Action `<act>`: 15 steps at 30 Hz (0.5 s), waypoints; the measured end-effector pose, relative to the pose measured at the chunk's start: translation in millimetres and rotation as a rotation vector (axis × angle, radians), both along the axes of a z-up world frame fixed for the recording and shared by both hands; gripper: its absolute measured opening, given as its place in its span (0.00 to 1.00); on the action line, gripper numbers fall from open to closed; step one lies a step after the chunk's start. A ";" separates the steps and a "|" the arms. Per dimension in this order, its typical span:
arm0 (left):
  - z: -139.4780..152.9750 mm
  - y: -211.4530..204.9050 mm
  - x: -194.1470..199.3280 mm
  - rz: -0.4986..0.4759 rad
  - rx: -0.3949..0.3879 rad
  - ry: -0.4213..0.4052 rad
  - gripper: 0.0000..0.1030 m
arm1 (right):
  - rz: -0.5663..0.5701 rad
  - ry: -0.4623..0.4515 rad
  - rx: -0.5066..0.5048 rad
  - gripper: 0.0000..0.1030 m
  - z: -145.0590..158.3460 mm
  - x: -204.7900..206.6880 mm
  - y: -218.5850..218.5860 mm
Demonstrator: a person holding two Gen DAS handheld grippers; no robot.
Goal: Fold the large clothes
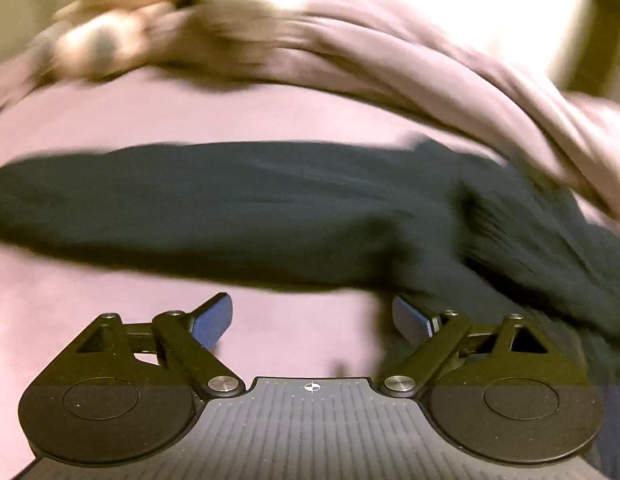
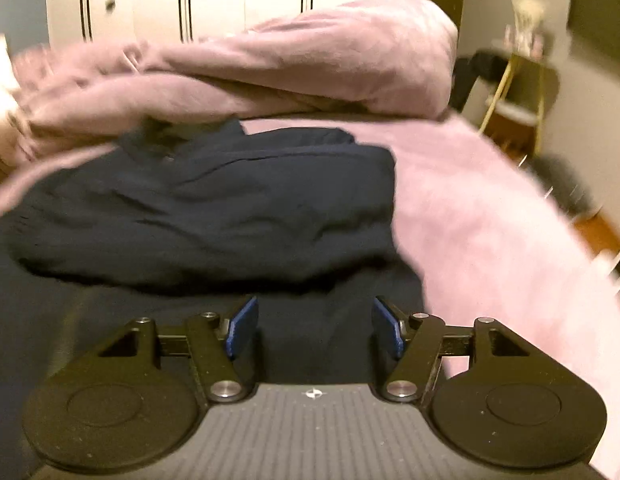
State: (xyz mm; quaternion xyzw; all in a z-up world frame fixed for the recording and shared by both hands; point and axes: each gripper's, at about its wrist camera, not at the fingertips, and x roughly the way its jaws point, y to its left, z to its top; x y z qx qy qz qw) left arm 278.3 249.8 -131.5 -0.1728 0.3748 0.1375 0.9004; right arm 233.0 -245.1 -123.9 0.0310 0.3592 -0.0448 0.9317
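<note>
Dark garment (image 2: 214,200) lies mid-bed (image 2: 489,208), partly folded with 1 layer doubled over, further folds judged left; left gripper (image 1: 311,320) and right gripper (image 2: 313,326) both spread, pinching nothing.

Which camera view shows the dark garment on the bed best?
The right wrist view: the dark navy garment appears folded, with its right edge clear. The left wrist view shows it only as a blurred band.

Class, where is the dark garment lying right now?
In both wrist views the dark garment lies on the pink bed cover, just ahead of the grippers, below the bunched pink blanket.
</note>
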 end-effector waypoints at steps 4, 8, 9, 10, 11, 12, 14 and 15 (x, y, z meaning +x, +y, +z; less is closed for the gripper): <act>-11.6 95.5 -27.4 0.288 -0.105 0.003 0.81 | -0.039 -0.013 0.153 0.62 1.2 -35.3 -11.2; -32.2 170.0 -47.0 0.505 -0.344 -0.084 0.75 | -0.064 -0.028 0.241 0.62 1.9 -53.7 -14.0; -39.4 183.0 -51.1 0.546 -0.415 -0.117 0.74 | -0.069 -0.024 0.266 0.62 1.0 -56.9 -14.7; -48.0 196.4 -54.7 0.587 -0.494 -0.145 0.71 | -0.073 -0.016 0.287 0.62 -0.3 -58.7 -15.4; -55.0 205.8 -57.2 0.627 -0.554 -0.167 0.68 | -0.078 -0.011 0.299 0.62 -1.5 -58.0 -15.4; -61.0 213.7 -59.7 0.663 -0.603 -0.195 0.66 | -0.082 -0.001 0.312 0.62 -3.5 -57.4 -15.9; -67.2 224.9 -61.6 0.703 -0.657 -0.249 0.62 | -0.097 0.023 0.316 0.62 -7.3 -54.8 -15.7; -69.6 228.8 -61.1 0.714 -0.668 -0.259 0.54 | -0.102 0.032 0.316 0.62 -9.2 -53.2 -15.4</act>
